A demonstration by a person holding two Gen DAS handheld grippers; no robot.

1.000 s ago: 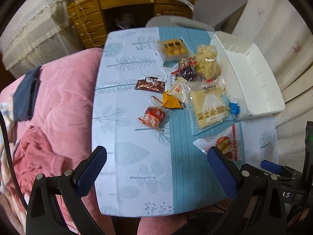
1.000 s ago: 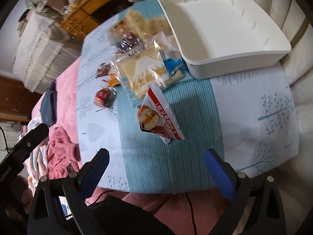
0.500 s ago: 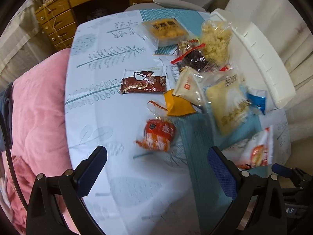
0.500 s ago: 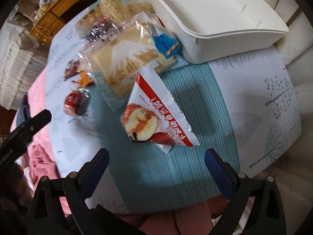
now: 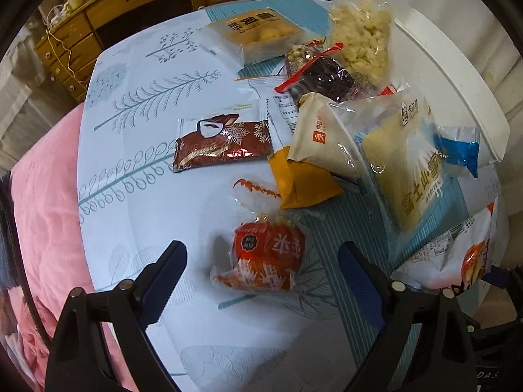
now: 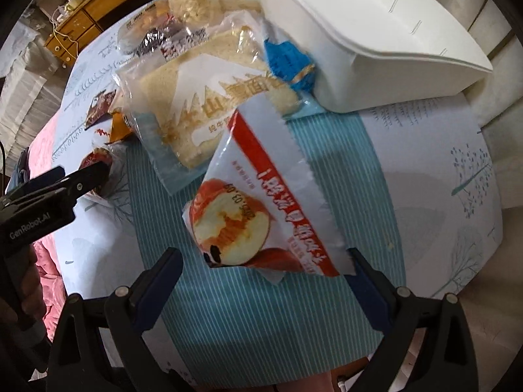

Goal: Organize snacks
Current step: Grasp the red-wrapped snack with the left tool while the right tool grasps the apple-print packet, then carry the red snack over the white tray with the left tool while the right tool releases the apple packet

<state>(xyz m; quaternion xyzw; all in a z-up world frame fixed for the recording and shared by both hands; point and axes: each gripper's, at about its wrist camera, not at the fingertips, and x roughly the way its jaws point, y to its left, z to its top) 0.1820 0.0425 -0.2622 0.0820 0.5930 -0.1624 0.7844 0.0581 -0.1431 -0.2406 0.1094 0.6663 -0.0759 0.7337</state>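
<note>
Left wrist view: the left gripper has its jaws wide and closing, with the red snack packet lying on the table between the pads, untouched. Right wrist view: the right gripper is spread wide over the apple-print packet, whose lower corner at 3 o'clock meets the right pad; white bin at 1 o'clock.

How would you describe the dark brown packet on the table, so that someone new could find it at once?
Start from the white bin at the table's far right edge and move left across the pile of snacks leaning against it. Just past the orange packet, the dark brown packet lies flat and alone on the pale leaf-printed cloth. Only this one shows a white cup and snowflakes on glossy brown foil.
</note>
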